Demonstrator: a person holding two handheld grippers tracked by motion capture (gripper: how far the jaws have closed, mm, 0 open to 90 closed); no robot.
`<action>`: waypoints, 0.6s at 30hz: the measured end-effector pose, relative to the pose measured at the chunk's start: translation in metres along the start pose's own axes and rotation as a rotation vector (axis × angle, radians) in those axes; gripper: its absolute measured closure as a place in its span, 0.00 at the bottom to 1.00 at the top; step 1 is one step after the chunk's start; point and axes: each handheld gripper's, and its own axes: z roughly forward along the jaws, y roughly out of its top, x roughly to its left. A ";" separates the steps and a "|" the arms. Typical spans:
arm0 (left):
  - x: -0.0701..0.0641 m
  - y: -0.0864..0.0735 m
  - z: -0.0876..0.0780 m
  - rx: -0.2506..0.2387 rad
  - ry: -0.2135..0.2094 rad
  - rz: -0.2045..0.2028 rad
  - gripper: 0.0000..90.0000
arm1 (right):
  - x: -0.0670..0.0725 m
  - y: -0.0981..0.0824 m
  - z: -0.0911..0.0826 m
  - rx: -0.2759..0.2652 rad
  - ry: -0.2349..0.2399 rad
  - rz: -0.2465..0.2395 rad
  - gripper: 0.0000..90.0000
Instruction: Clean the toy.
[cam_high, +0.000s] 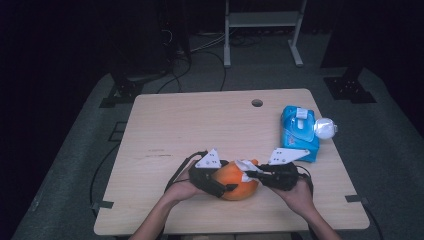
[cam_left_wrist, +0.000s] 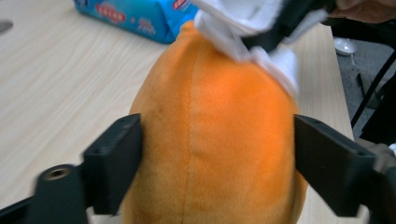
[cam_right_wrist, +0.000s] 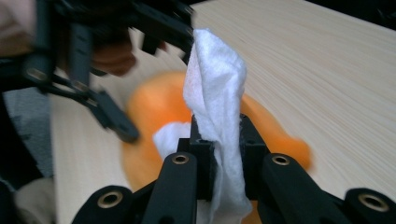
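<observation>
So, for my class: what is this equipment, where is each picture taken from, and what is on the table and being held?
A person sits at a wooden table with a hand-held two-jaw gripper in each hand. One picture looks down from above; the other two come from cameras riding on each gripper. The left gripper clamps an orange plush toy between its jaws. The right gripper pinches a white wipe and holds it against the toy's top. Farther back lie a blue wipes pack and a small white object that I cannot identify.
</observation>
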 end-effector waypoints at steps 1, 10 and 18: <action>0.000 -0.001 0.000 0.005 -0.005 0.011 0.27 | 0.004 0.002 0.002 -0.002 0.009 -0.015 0.89; 0.008 -0.011 -0.006 -0.013 -0.020 -0.008 0.33 | -0.029 -0.014 -0.008 -0.008 -0.059 0.061 0.89; 0.007 -0.002 -0.006 0.032 -0.008 -0.065 0.18 | -0.016 -0.012 -0.005 -0.002 -0.072 0.026 0.89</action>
